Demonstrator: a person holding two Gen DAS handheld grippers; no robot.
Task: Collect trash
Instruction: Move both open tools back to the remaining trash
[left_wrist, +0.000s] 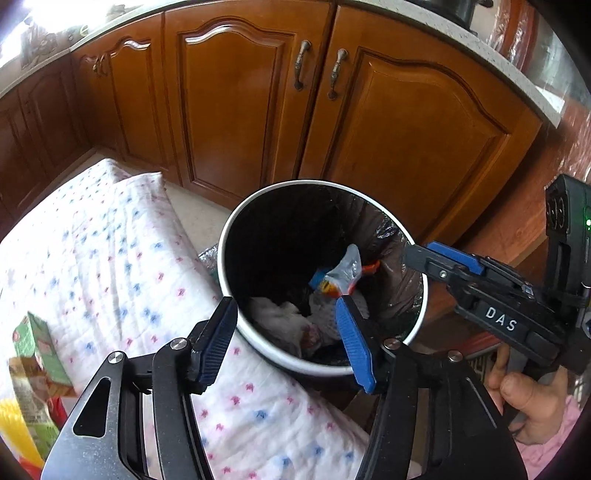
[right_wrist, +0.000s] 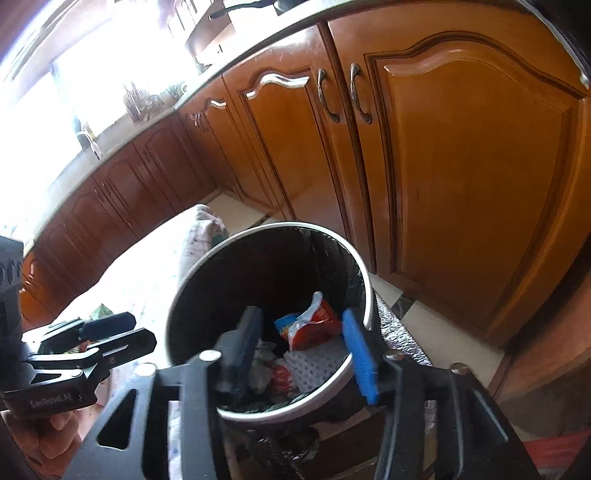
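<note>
Crinkly orange-and-clear plastic snack wrapper (right_wrist: 312, 323) lying inside round white-rimmed bin (left_wrist: 258, 214); likely light, soft, slippery; best pinched at upturned edge; left gripper (left_wrist: 286, 332), right gripper (right_wrist: 303, 347) over bin, spread apart, empty.

Shiny brown wood on the cupboard doors (left_wrist: 229, 110), with dull metal handles (left_wrist: 301, 64). Soft, crinkly cloth (left_wrist: 122, 258), white with little pink and blue marks. Smooth white bin (left_wrist: 325, 363) lined with a thin, shiny black plastic bag (left_wrist: 391, 291). Glossy plastic snack wrapper (right_wrist: 314, 325) inside. Ribbed blue pads (left_wrist: 352, 332) on matt black fingers.
</note>
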